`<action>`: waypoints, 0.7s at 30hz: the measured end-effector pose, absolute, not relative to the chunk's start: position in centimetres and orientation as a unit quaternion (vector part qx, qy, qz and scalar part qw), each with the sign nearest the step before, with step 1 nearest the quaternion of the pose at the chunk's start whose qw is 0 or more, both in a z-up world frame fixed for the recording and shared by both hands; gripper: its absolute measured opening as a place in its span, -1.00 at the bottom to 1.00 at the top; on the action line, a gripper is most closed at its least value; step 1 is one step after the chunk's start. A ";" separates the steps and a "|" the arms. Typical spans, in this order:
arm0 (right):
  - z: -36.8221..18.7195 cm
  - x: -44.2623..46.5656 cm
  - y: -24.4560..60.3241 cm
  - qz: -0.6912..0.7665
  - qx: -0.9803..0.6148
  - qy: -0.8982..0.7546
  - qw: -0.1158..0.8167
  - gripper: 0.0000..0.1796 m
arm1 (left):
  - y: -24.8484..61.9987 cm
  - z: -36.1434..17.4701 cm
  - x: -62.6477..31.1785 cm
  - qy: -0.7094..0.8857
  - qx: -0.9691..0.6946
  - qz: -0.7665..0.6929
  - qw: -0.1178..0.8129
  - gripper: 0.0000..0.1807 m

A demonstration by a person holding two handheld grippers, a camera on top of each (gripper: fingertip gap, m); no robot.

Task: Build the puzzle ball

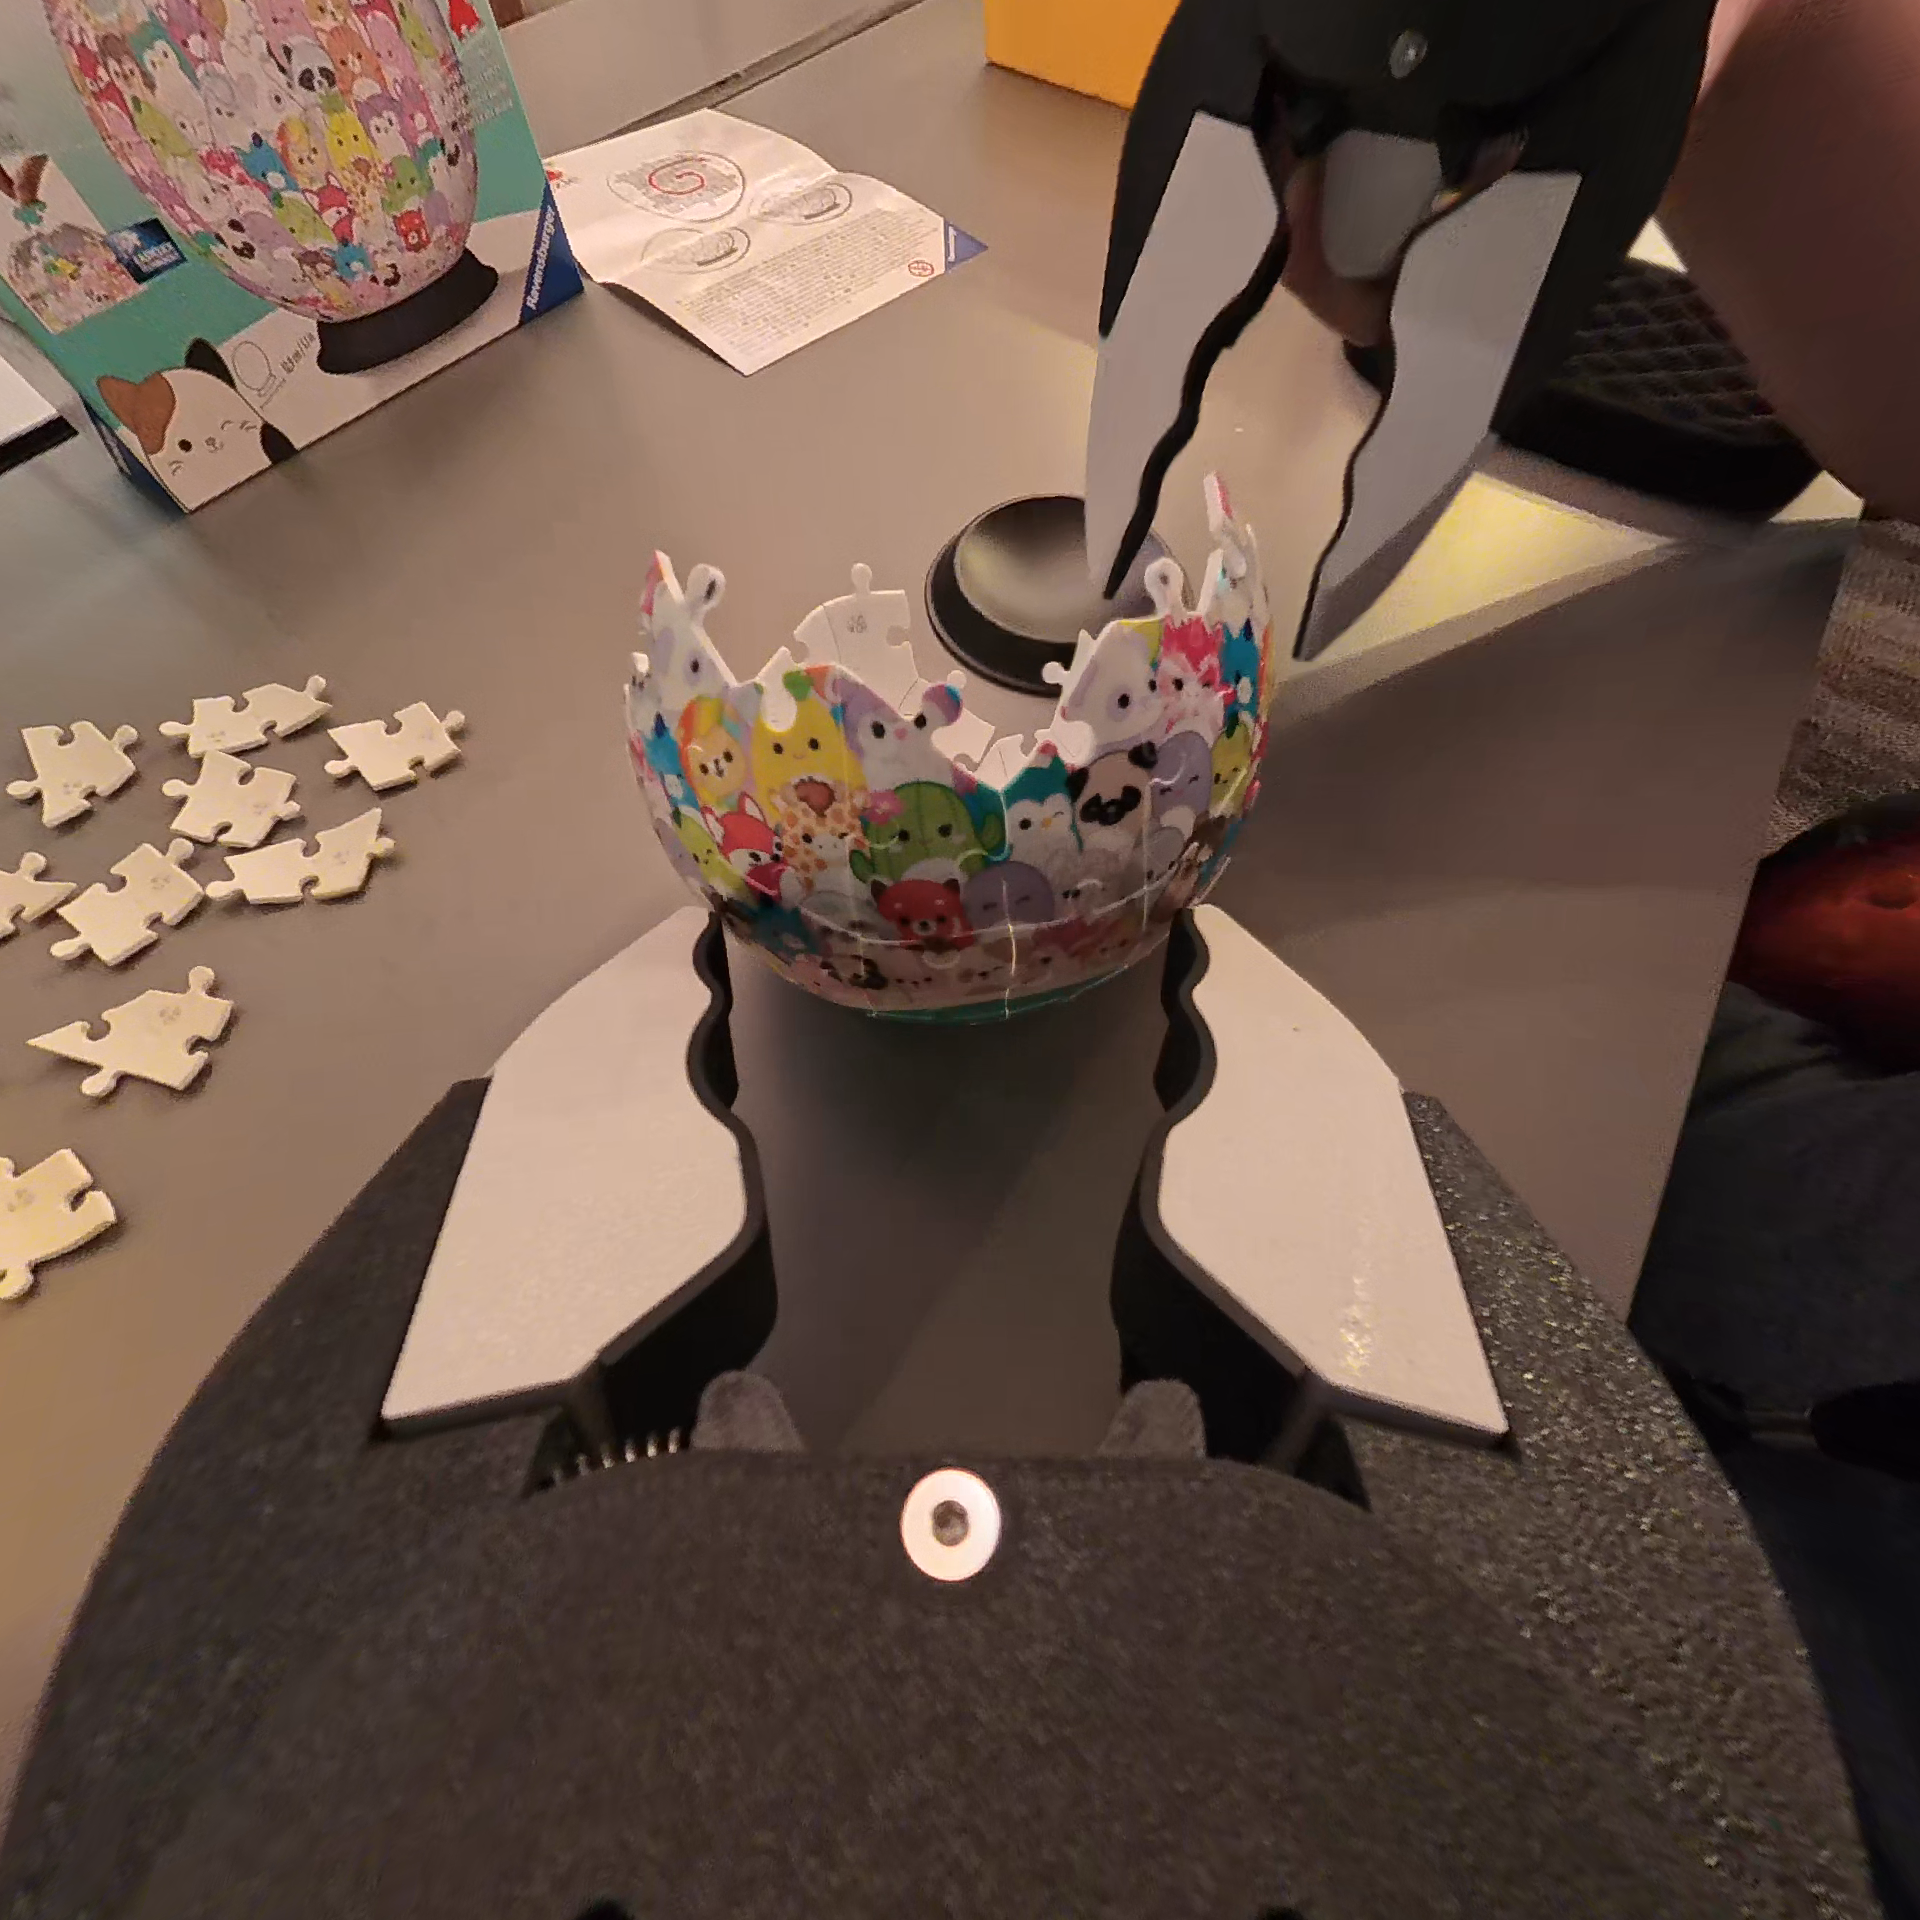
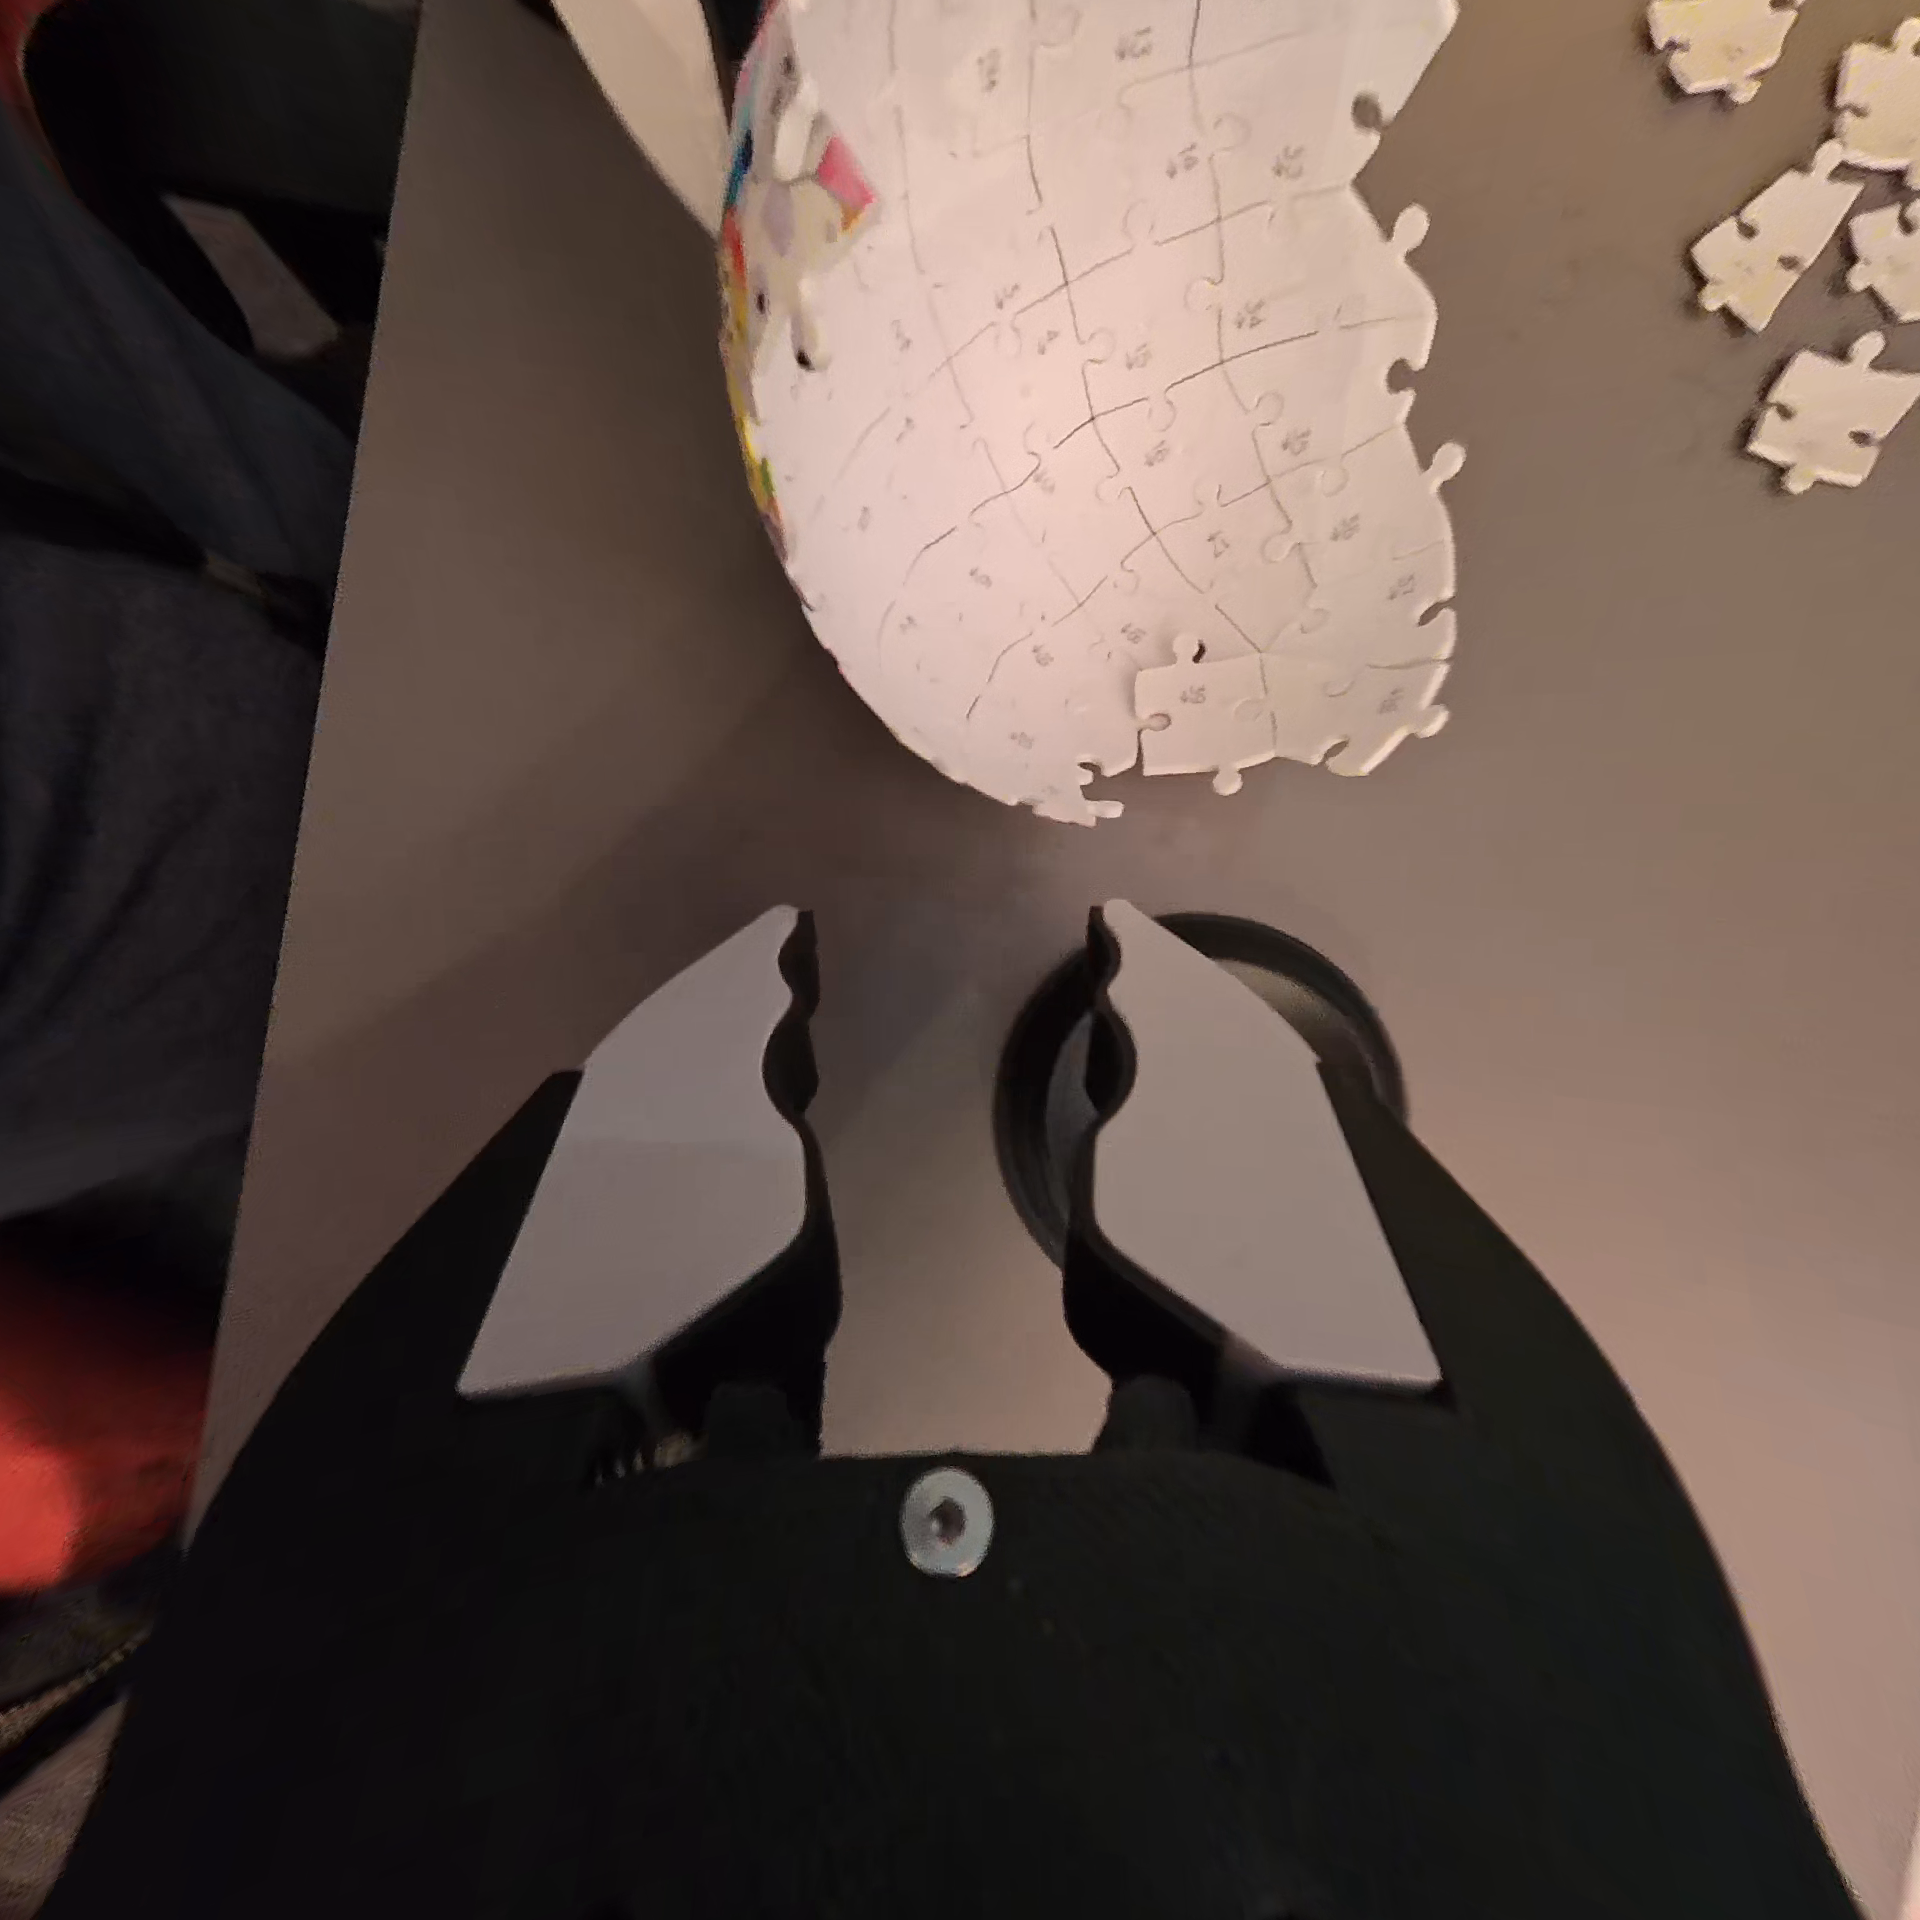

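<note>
Puzzle ball [image 1: 951, 810] half-built, opening upward, upright

The puzzle box [image 1: 301, 239], the instruction sheet [image 1: 769, 234] and the piece backs [image 2: 1143, 343] carry printing.

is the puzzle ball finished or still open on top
Still open: the half-built puzzle ball is a bowl with a jagged rim and white inside, and loose pieces lie beside it.
</note>
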State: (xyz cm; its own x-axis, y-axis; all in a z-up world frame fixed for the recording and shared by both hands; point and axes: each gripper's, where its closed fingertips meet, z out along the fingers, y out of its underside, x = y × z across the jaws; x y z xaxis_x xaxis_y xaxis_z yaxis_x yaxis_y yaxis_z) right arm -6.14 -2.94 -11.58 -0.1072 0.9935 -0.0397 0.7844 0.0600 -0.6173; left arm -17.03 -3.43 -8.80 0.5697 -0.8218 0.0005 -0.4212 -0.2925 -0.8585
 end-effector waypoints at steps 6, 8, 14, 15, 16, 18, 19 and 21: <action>-9.8 -6.8 0.3 0.272 -0.606 -0.709 0.238 -0.98 | -2.8 -8.5 -16.5 0.406 -0.770 -0.223 0.439 -0.12; -9.7 -7.6 1.1 0.259 -0.580 -0.729 0.256 -0.99 | -2.6 -8.3 -16.3 0.406 -0.769 -0.223 0.440 -0.12; -11.8 -9.5 2.3 0.187 -0.543 -0.786 0.227 -0.98 | -2.2 -8.2 -15.9 0.406 -0.770 -0.224 0.438 -0.12; -12.2 -9.7 2.5 0.178 -0.541 -0.792 0.221 -0.98 | -2.1 -8.1 -15.8 0.406 -0.770 -0.224 0.439 -0.12; -12.6 -9.9 2.6 0.171 -0.539 -0.796 0.218 -0.98 | -2.0 -8.2 -15.7 0.406 -0.770 -0.224 0.439 -0.12; -13.2 -10.2 2.7 0.163 -0.542 -0.798 0.208 -0.98 | -1.9 -8.1 -15.6 0.407 -0.770 -0.224 0.438 -0.12; -13.5 -10.3 2.7 0.161 -0.542 -0.800 0.201 -0.98 | -1.9 -8.1 -15.5 0.408 -0.769 -0.224 0.438 -0.12; -14.2 -10.3 3.0 0.151 -0.546 -0.801 0.195 -0.98 | -1.8 -7.9 -15.3 0.409 -0.768 -0.225 0.438 -0.12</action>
